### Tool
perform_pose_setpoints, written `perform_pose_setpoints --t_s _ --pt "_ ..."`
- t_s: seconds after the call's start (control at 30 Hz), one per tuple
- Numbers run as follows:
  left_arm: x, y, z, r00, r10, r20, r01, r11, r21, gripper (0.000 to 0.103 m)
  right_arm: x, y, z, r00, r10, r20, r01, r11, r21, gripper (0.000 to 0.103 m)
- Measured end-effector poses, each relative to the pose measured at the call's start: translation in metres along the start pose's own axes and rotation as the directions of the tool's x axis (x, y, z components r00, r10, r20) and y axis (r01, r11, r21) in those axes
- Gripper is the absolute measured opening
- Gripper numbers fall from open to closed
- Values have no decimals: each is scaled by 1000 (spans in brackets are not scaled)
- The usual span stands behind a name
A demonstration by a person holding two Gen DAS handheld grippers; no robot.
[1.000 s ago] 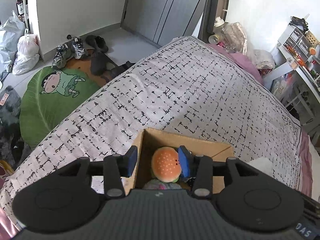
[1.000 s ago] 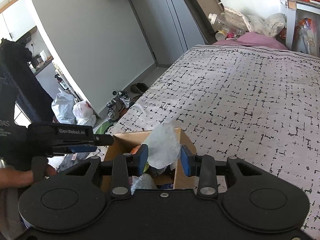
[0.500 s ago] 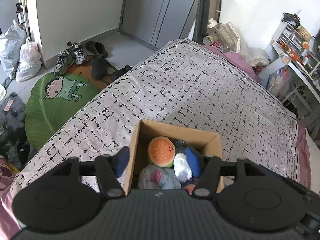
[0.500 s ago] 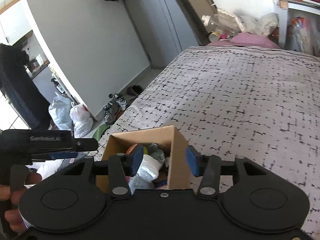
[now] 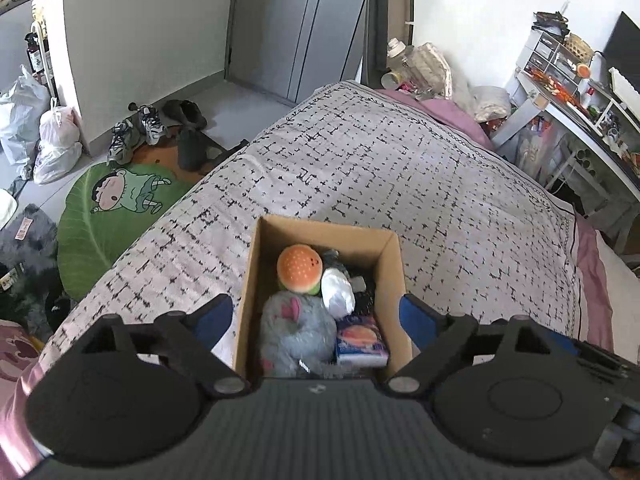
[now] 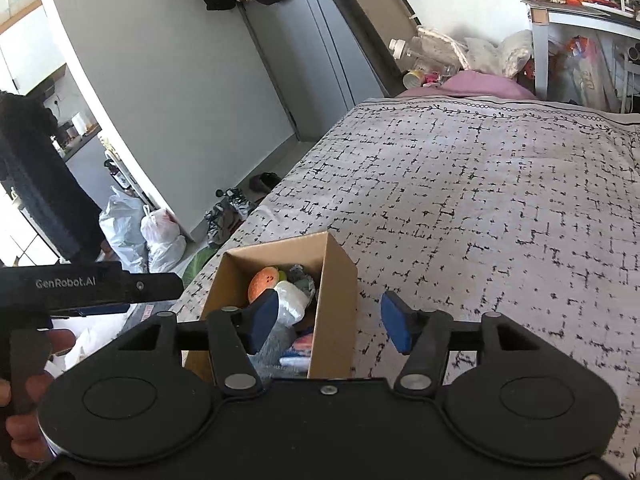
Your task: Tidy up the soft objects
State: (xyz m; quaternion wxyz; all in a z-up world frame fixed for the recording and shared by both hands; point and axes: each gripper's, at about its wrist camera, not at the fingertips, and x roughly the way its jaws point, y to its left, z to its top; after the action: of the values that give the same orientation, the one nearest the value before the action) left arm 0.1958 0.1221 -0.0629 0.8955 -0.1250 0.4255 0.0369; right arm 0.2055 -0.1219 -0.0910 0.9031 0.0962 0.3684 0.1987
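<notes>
A brown cardboard box (image 5: 394,264) (image 6: 336,280) stands on the bed near its left edge. In it lie a burger plush (image 5: 300,269) (image 6: 263,282), a grey plush (image 5: 296,332), a white plastic-wrapped soft item (image 5: 338,292) (image 6: 292,300) and a blue packet with a burger picture (image 5: 360,340). My left gripper (image 5: 316,320) is open and empty above the box, its fingers on either side of it. My right gripper (image 6: 328,322) is open and empty, over the box's right wall.
The bed (image 5: 400,168) (image 6: 480,200) has a white cover with black marks. On the floor to the left lie a green cartoon mat (image 5: 116,208), shoes (image 5: 136,136) and plastic bags (image 5: 36,136). A cluttered desk (image 5: 580,92) stands at the right.
My right gripper let the white wrapped item fall into the box and opened wide. My left gripper opened off the burger plush, which now lies in the box. Both pulled back upward.
</notes>
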Motion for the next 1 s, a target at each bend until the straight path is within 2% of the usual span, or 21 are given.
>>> perform_pose_setpoints --t_s 0.17,0.33,0.47,0.9,1.0 --pt "-18 -2 -13 1000 -6 3 6 1000 1 93 -23 -1 -5 1000 -9 6 9 1000 -19 76" --pt "-38 -6 -23 1000 -14 17 14 1000 14 99 -44 -4 -8 1000 -20 13 20 1000 -17 84" --pt "-55 -7 -28 999 -27 40 26 1000 14 102 -65 -4 -9 998 -60 37 61 997 -42 103" --pt "-96 -22 -46 994 -36 106 29 997 66 103 -116 -7 -13 989 -123 83 125 992 -27 103" --pt "-107 -25 -49 992 -47 121 36 996 84 103 -123 -8 -19 990 -113 79 114 993 -16 103"
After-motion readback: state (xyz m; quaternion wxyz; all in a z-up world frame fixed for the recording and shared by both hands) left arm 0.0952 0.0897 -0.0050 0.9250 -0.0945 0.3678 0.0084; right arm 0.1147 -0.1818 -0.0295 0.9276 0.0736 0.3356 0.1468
